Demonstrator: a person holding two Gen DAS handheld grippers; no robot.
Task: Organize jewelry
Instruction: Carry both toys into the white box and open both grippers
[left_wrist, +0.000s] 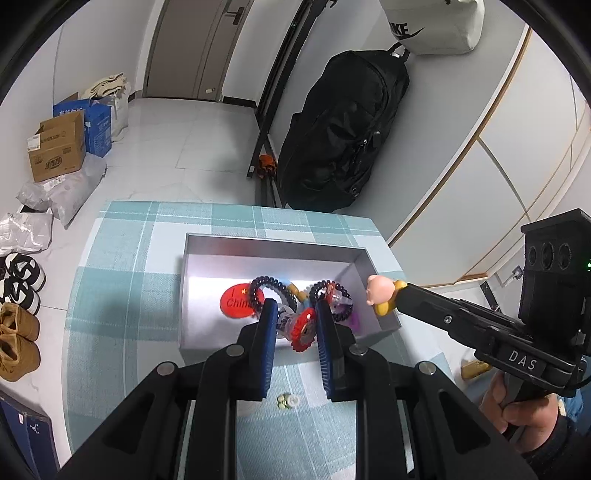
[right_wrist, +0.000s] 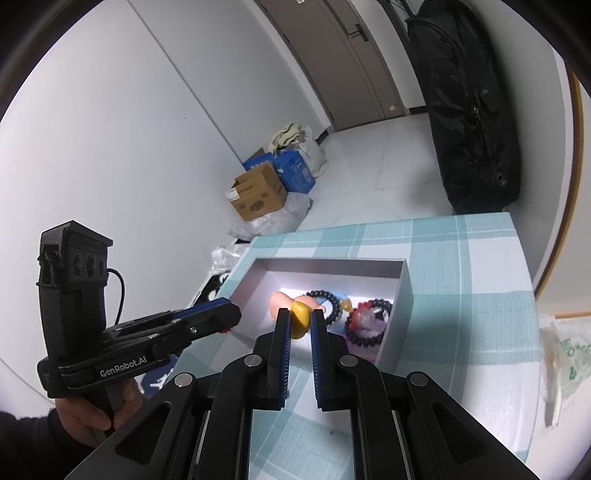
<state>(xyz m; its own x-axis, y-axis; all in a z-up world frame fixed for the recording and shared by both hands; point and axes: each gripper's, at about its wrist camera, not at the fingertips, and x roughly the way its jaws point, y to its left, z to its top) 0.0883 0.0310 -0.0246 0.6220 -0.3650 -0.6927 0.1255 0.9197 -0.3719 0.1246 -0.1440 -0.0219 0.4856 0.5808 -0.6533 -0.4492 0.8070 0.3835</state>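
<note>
While both hand-held grippers reach over the open grey rectangular box (left_wrist: 360, 258) at the centre of the left wrist view, each has its jaws clamped on a trinket; the left gripper (left_wrist: 293, 325), low in the middle of that frame, pinches a round red frilled charm with a clear plastic part (left_wrist: 303, 328) between its blue pads, just above the near wall of the box; the right gripper (right_wrist: 300, 321), low in the middle of its own view, is closed on a small pink-and-yellow toy figure (right_wrist: 299, 315), whose pink head (left_wrist: 379, 290) pokes out over the right-hand wall of the box in the left wrist view. Inside the box, on its bright floor, lie a red oval badge with yellow lettering (left_wrist: 236, 302), two dark coiled bead bracelets (left_wrist: 271, 290) and some purple and blue pieces too tangled to tell apart; the box sits on a teal-and-white checked tablecloth (left_wrist: 129, 277). A small pale green object (left_wrist: 287, 400) lies on the cloth between the left gripper's arms, near the bottom of the frame; a person's hand (left_wrist: 517, 406) grips the right tool's handle at lower right.
</note>
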